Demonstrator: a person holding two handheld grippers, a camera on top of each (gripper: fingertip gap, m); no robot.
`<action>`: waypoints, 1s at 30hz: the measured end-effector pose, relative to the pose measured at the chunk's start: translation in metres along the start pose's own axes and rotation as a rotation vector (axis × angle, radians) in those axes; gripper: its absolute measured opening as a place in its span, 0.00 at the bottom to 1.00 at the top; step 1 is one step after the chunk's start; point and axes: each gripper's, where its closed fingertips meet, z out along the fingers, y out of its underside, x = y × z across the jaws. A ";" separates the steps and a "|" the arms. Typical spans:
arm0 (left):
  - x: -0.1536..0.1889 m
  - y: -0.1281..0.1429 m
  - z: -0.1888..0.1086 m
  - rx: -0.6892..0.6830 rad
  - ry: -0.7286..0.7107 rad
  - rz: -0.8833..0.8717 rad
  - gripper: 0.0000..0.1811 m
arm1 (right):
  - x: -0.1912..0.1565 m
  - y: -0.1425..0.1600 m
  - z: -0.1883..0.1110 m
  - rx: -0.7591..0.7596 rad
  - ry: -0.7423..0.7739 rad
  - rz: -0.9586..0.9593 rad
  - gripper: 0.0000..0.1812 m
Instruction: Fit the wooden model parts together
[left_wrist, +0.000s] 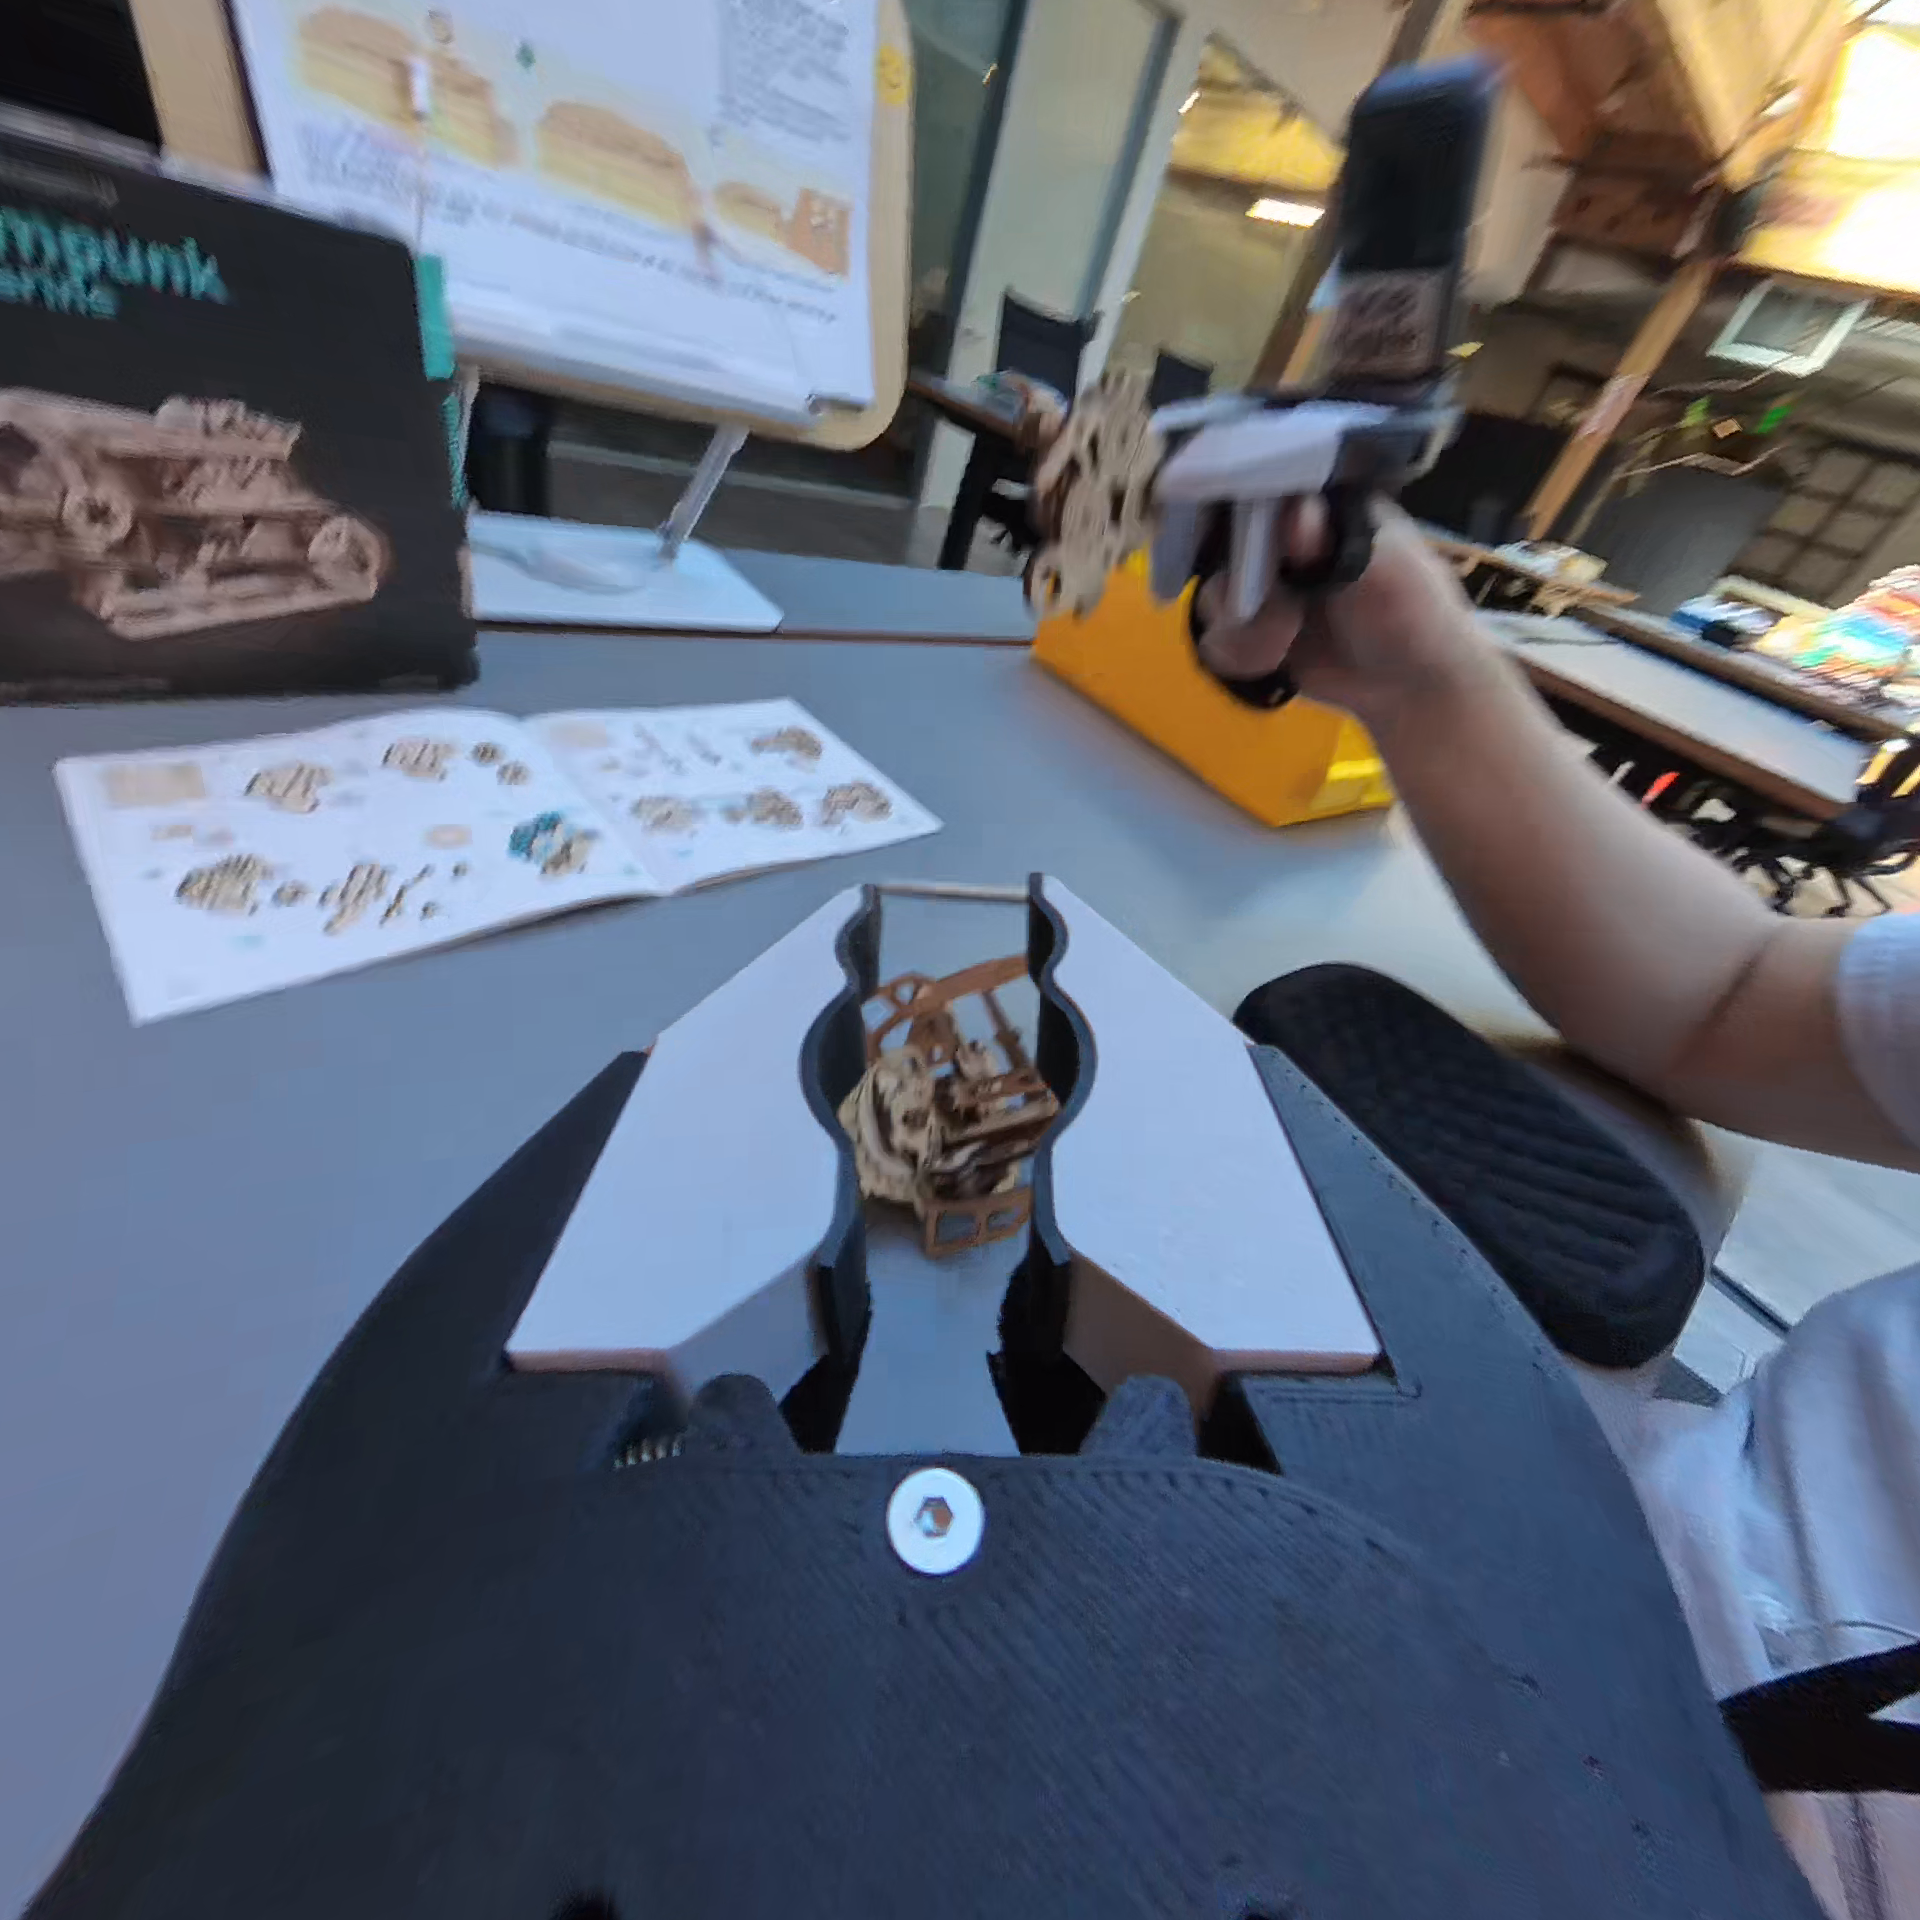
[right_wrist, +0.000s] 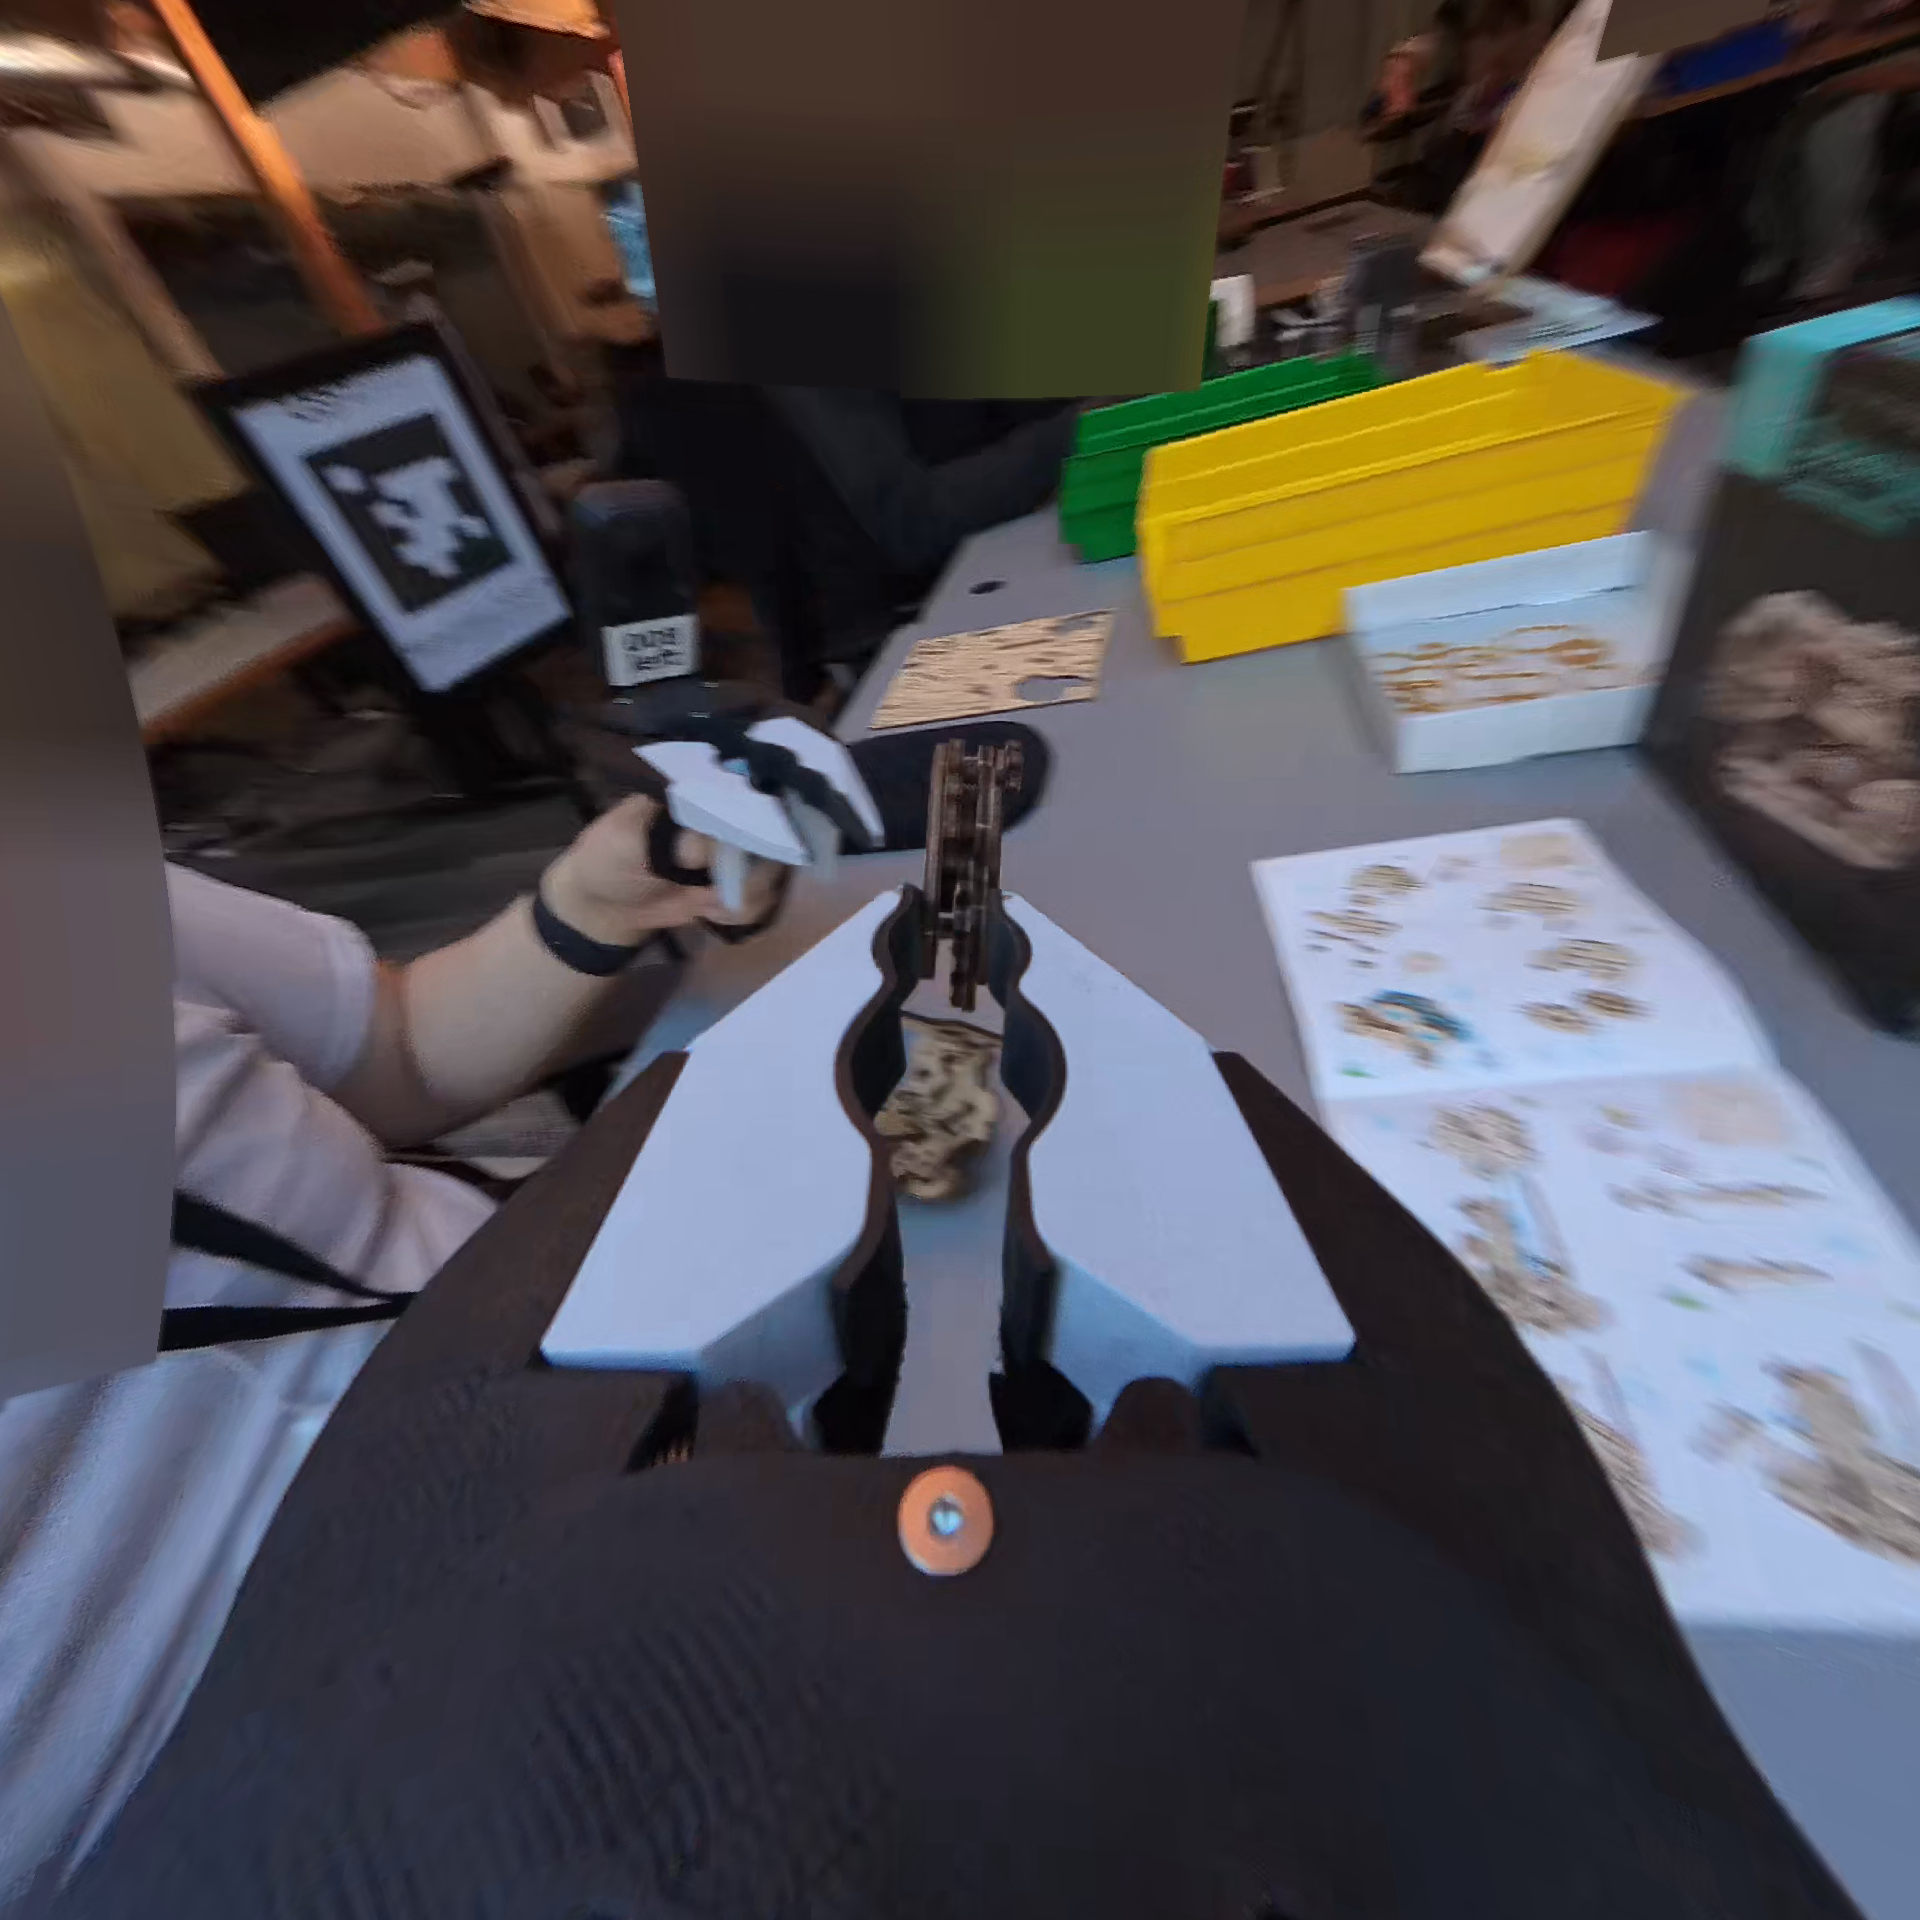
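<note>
My left gripper (left_wrist: 951, 904) holds a thin wooden rod (left_wrist: 951, 890) clamped end to end between its tips, above the grey table (left_wrist: 312, 1195). Below it, a partly built wooden model (left_wrist: 945, 1122) stands on the table; it also shows in the right wrist view (right_wrist: 935, 1122). My right gripper (right_wrist: 961, 914) is shut on a flat, layered wooden gear part (right_wrist: 966, 831) and holds it upright in the air. In the left wrist view, the right gripper (left_wrist: 1132, 488) and its gear part (left_wrist: 1091, 488) are raised to the upper right. The left gripper (right_wrist: 800, 821) shows at left in the right wrist view.
An open instruction booklet (left_wrist: 468, 831) and a black kit box (left_wrist: 208, 468) lie left of the model. A yellow bin (right_wrist: 1392, 499), a green bin (right_wrist: 1195, 436), a white tray of parts (right_wrist: 1507, 655) and a wooden sheet (right_wrist: 997, 665) sit at the far side. A black chair armrest (left_wrist: 1475, 1153) is close by. Spacing between my two grippers at the tips: around 12 cm.
</note>
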 end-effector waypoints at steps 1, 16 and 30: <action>-0.004 0.009 -0.001 -0.049 -0.033 -0.019 0.22 | 0.016 -0.006 -0.018 -0.009 0.122 -0.048 0.05; 0.007 0.090 0.028 -0.343 -0.277 -0.007 0.53 | 0.051 0.014 -0.056 -0.163 0.348 -0.128 0.06; 0.001 0.107 0.025 -0.381 -0.420 -0.004 0.64 | 0.045 0.011 -0.053 -0.162 0.341 -0.145 0.06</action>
